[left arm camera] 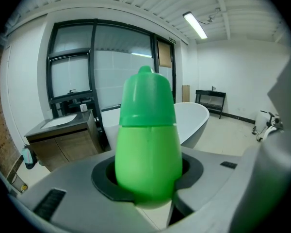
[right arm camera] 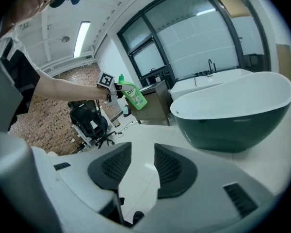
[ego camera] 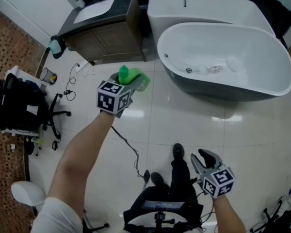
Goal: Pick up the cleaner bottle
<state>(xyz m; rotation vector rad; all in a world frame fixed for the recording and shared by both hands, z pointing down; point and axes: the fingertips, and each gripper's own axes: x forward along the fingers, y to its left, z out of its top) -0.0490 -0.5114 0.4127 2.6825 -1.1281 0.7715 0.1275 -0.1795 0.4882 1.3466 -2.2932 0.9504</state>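
Observation:
The green cleaner bottle [ego camera: 132,78] is held up in the air by my left gripper [ego camera: 127,85], whose jaws are shut on its body. In the left gripper view the cleaner bottle [left arm camera: 148,140] fills the middle, cap upward, clamped between the dark pads [left arm camera: 104,181]. From the right gripper view the cleaner bottle [right arm camera: 132,94] shows far off at the end of the raised left arm. My right gripper [ego camera: 202,160] hangs low at the bottom right, open, with only floor showing between its pads [right arm camera: 172,171].
A white freestanding bathtub [ego camera: 218,47] with a dark outer wall stands at the right. A wooden vanity with a sink [ego camera: 99,23] is at the back left. A black office chair [ego camera: 19,108] and floor cables [ego camera: 128,147] lie left and centre.

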